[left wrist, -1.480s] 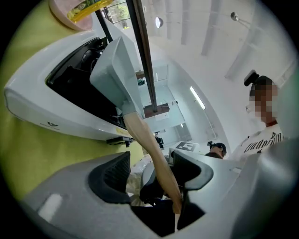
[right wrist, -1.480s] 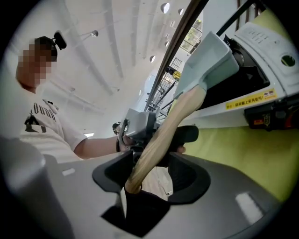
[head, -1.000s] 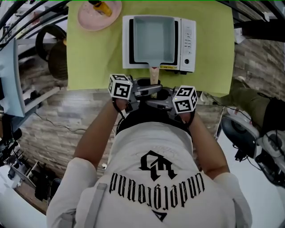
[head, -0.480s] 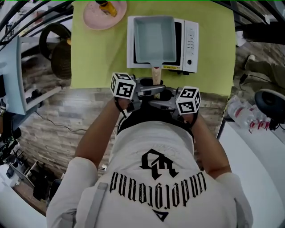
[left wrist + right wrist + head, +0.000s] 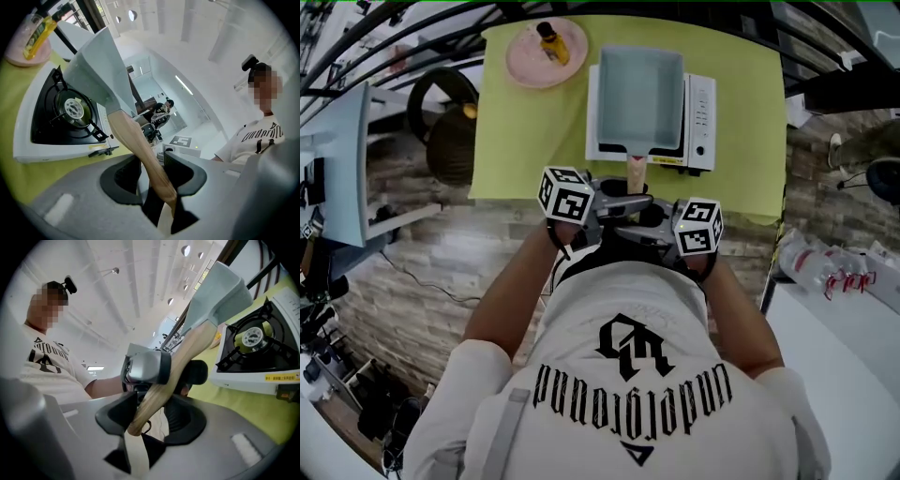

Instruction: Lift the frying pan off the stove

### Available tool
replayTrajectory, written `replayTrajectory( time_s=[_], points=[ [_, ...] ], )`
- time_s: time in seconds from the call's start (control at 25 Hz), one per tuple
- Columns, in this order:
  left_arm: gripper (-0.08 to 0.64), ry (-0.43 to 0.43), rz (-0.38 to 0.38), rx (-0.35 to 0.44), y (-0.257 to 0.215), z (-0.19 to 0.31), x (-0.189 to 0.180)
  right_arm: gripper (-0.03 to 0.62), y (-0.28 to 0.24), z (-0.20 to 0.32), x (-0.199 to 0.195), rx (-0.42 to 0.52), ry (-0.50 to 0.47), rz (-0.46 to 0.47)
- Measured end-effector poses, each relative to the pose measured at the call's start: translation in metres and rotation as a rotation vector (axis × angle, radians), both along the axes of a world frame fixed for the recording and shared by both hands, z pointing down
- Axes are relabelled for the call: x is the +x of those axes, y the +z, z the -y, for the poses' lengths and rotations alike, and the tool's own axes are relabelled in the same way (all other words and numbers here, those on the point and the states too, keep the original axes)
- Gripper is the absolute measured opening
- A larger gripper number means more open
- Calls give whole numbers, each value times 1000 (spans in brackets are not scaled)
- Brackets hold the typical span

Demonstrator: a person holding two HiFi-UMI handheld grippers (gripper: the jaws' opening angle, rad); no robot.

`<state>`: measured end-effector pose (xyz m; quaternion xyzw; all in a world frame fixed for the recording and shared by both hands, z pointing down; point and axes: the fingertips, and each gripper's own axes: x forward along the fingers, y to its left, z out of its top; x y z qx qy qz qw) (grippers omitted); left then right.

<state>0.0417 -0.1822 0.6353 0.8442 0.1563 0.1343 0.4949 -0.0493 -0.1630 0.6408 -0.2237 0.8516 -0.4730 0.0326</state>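
A pale grey rectangular frying pan (image 5: 639,94) with a wooden handle (image 5: 636,171) hangs over the white portable stove (image 5: 701,112) on the yellow-green mat. In the left gripper view the pan (image 5: 101,65) is tilted up, clear of the bare burner (image 5: 72,108). My left gripper (image 5: 152,161) is shut on the handle (image 5: 140,145) from one side. From the other side my right gripper (image 5: 152,404) is shut on the same handle (image 5: 161,376), with the pan (image 5: 218,291) above the stove (image 5: 255,357). Both grippers meet at the mat's near edge, the left gripper (image 5: 614,199) beside the right gripper (image 5: 649,217).
A pink plate (image 5: 546,52) carrying a yellow bottle sits at the mat's far left corner. A dark round basket (image 5: 455,141) stands left of the table on the floor. The person holding the grippers fills the lower half of the head view.
The pan has come up off the stove's burner and now sits higher and larger over it. Both grippers stay on the handle. The head view has drifted.
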Motion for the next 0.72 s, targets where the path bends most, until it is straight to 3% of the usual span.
replayTrajectory(
  time_s=[0.48,0.72],
  points=[
    [167,39,-63,99,-59,-21,-15,183,-52,-15,-15,104,57,-56],
    [167,22,-78,117,-74,-41,-9,183,-65,-36,-9,126,32,-70]
  ],
)
